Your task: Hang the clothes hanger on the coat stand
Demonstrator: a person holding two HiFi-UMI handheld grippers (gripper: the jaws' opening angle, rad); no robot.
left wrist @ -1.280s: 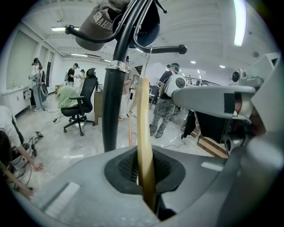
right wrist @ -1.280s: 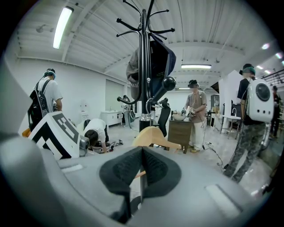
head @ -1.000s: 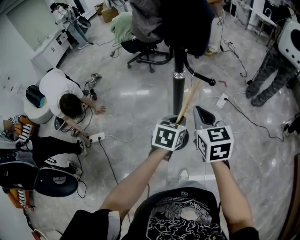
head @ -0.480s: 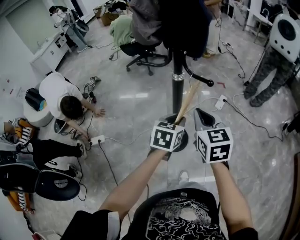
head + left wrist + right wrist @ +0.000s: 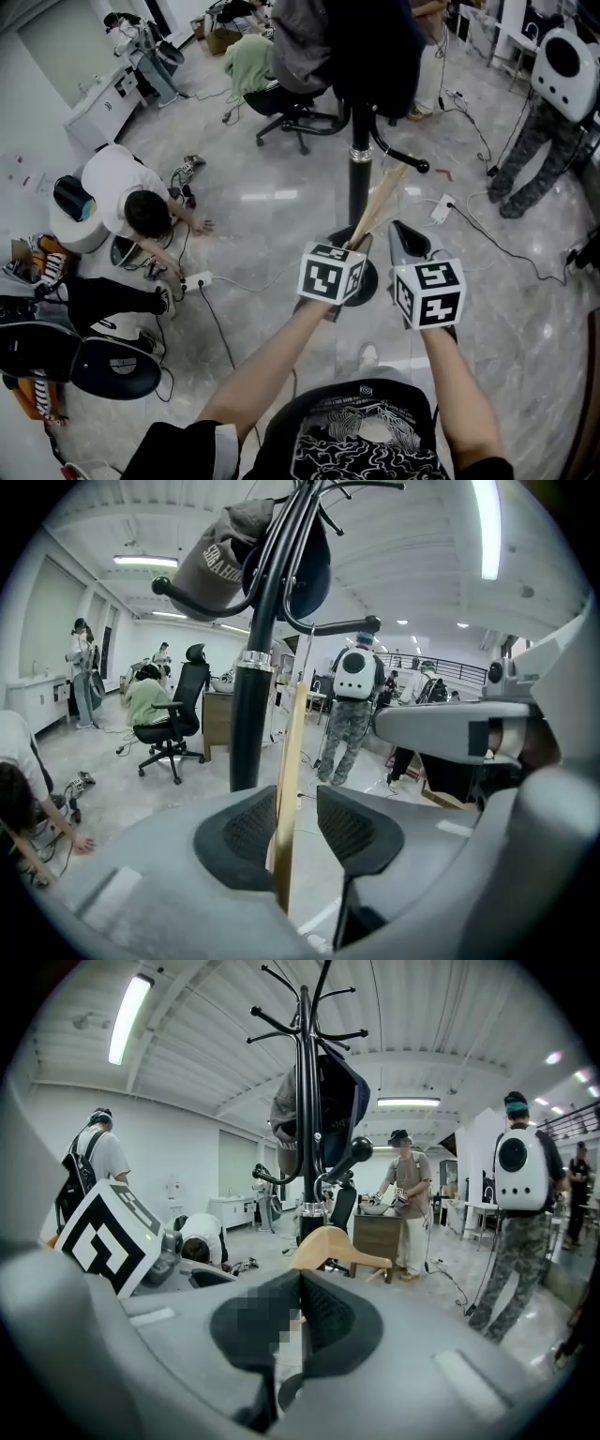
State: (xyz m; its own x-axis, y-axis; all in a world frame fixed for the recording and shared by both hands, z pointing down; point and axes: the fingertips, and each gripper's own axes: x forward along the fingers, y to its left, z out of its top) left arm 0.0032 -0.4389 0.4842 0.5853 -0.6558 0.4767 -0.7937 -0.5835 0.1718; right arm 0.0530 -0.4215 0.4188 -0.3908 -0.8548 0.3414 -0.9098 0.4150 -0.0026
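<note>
Since a second ago your left gripper (image 5: 354, 246) has gone from clamped to spreading, while both grippers remain just in front of the coat stand (image 5: 360, 178). Head view: the wooden hanger (image 5: 379, 202) slants up from the left gripper toward the stand's lower peg (image 5: 412, 163), and your right gripper (image 5: 408, 239) sits beside it. Left gripper view: the hanger's wood stands between the opening jaws, with a gap on one side. Right gripper view: the jaws are closed on nothing, and the hanger is just short of the stand's pole. Hanging looks nearly done, though the hook's seat is hidden; backing away remains.
</note>
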